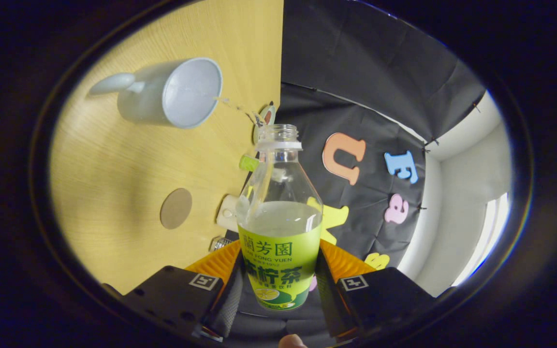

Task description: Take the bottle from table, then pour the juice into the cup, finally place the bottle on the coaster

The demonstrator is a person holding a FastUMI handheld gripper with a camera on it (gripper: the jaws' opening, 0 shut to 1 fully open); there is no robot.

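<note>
Clear plastic, uncapped and about half full of pale juice, the bottle (279,217) sits clamped at its labelled waist between both fingers of the gripper (278,285), tipped with its mouth toward the white cup (177,94), and a thin stream reaches the cup's rim. I'd keep the tilt slow so that stream doesn't spill onto the wooden table (114,183), then right the bottle and carry it to the round brown coaster (176,208). Its green label reads "LAN FONG YUEN" with Chinese characters.
</note>
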